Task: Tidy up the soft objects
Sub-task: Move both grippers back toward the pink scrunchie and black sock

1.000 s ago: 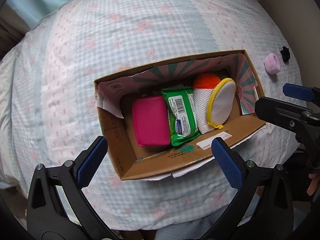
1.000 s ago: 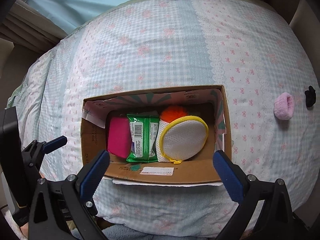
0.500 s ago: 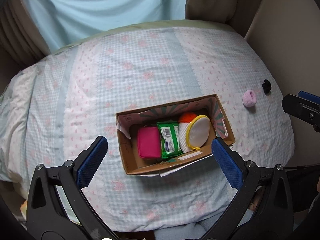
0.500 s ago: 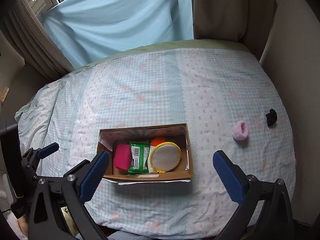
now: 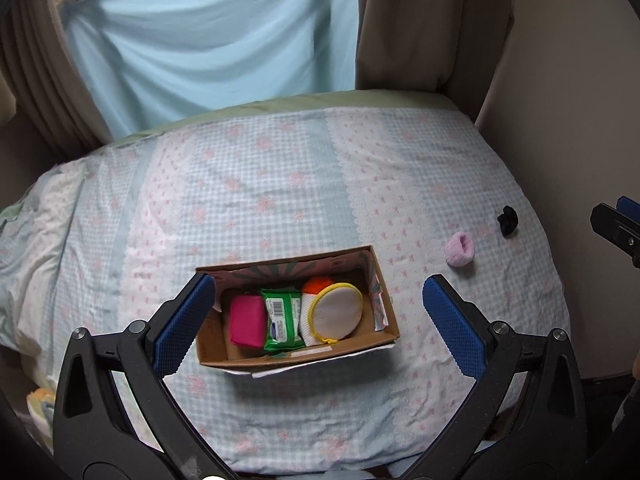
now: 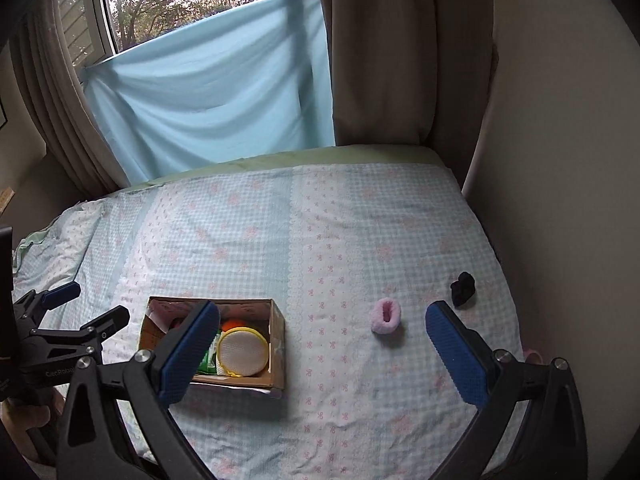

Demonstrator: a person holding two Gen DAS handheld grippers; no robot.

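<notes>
- Cardboard forms the open box (image 5: 386, 330) on the bed (image 5: 260, 200); inside, side by side, sit a pink pouch (image 5: 247, 321), a green wipes packet (image 5: 282, 318), an orange fluffy ball (image 5: 316, 285) and a white mesh pouch (image 5: 336, 312) with yellow trim.
- Two soft items lie loose on the quilt, well to the right of the box: a pink fuzzy scrunchie (image 6: 385, 315) and a black scrunchie (image 6: 463, 289).
- The left claw (image 5: 320, 320) and the right claw (image 6: 322, 354) both stand wide open, holding nothing.
- The next step is probably fetching the pink scrunchie: the right claw should descend straddling it, pinch its plush bulk gently, and avoid snagging the soft, wrinkled gingham quilt.
</notes>
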